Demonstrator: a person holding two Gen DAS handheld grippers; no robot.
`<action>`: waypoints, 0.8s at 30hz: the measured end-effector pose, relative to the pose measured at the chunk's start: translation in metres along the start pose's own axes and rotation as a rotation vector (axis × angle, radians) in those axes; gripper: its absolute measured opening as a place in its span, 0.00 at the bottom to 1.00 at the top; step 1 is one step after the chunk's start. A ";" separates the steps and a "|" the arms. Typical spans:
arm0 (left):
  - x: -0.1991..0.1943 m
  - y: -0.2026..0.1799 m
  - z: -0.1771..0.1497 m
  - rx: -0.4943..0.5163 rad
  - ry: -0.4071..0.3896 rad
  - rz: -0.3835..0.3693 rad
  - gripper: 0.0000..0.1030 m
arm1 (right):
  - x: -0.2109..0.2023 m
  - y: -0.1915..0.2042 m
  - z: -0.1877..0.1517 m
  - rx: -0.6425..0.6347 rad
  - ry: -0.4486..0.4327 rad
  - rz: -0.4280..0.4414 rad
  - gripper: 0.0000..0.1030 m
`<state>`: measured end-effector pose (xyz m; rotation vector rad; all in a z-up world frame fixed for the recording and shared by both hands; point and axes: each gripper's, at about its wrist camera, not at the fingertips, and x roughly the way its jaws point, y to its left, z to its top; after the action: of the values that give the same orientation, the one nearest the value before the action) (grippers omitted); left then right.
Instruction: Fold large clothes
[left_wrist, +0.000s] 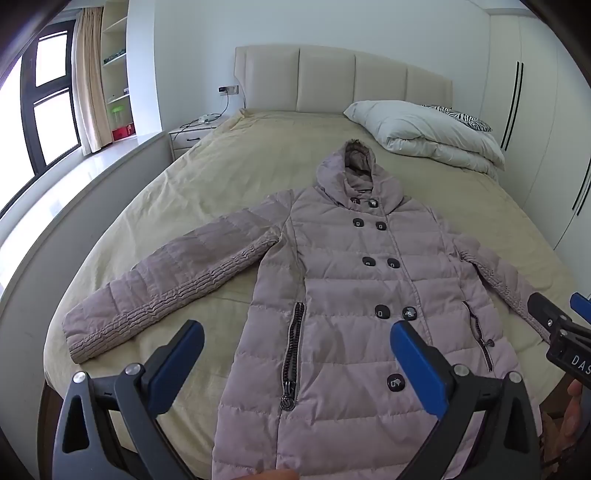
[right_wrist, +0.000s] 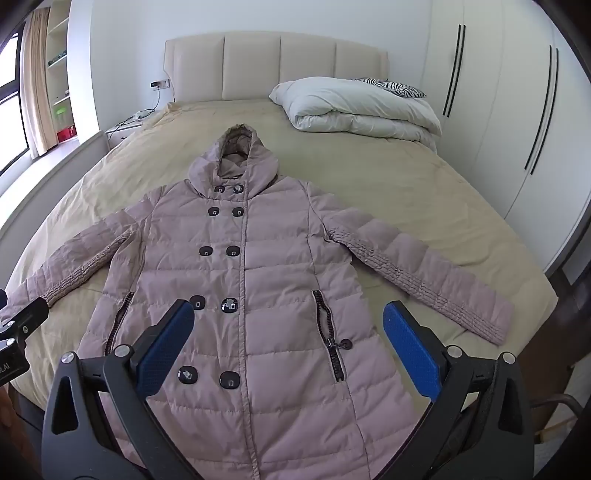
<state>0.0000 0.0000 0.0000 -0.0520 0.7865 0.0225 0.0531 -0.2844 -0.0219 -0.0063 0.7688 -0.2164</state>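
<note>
A pale mauve quilted hooded coat (left_wrist: 354, 280) (right_wrist: 240, 280) lies face up and spread flat on the bed, hood toward the headboard, both sleeves stretched out sideways, dark buttons in two rows down the front. My left gripper (left_wrist: 297, 332) hovers above the coat's lower left side, open wide, with nothing between its blue pads. My right gripper (right_wrist: 288, 314) hangs over the coat's lower right part, also open and empty. The right gripper's tip also shows in the left wrist view at the right edge, above the coat's sleeve.
The bed (left_wrist: 229, 162) (right_wrist: 424, 192) has a beige cover and a padded headboard (left_wrist: 332, 77). A folded white duvet (left_wrist: 424, 133) (right_wrist: 362, 107) and a zebra pillow sit at its head on the right. A nightstand (left_wrist: 192, 134) and window lie left, wardrobes (right_wrist: 509, 110) right.
</note>
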 end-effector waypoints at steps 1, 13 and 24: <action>0.000 0.000 0.000 -0.003 0.006 -0.004 1.00 | 0.000 0.000 0.000 0.001 0.000 0.001 1.00; 0.000 0.000 0.000 0.001 0.004 0.001 1.00 | 0.002 0.001 0.002 -0.002 0.002 0.000 1.00; 0.000 0.000 0.000 0.002 0.007 0.001 1.00 | 0.004 -0.001 0.000 -0.001 0.006 0.002 1.00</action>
<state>0.0001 -0.0001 -0.0001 -0.0495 0.7938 0.0228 0.0561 -0.2858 -0.0243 -0.0059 0.7749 -0.2146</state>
